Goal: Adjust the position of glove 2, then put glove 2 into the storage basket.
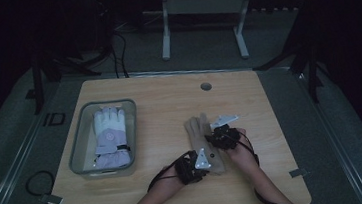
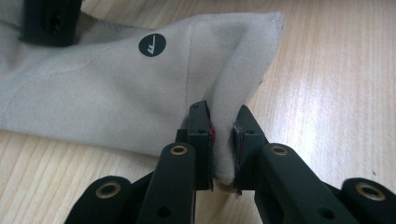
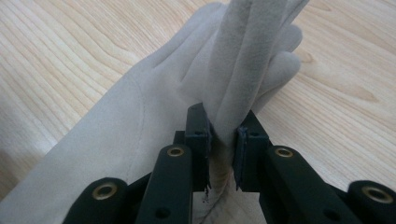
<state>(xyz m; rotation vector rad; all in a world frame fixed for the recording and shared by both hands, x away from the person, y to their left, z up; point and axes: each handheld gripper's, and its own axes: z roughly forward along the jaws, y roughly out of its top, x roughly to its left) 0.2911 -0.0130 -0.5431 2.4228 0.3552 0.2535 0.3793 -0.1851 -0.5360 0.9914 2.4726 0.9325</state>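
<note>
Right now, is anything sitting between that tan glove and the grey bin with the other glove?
Nothing visible. The tan glove lies right of the bin, pinched by the left gripper at its cuff end and the right gripper at its fingers. Between them is bare table. A white-and-lilac glove already lies in the bin.

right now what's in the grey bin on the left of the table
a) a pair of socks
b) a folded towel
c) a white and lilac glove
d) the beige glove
c: the white and lilac glove lies inside the grey bin, while the beige glove is out on the table, pinched by the left gripper and the right gripper.
</note>
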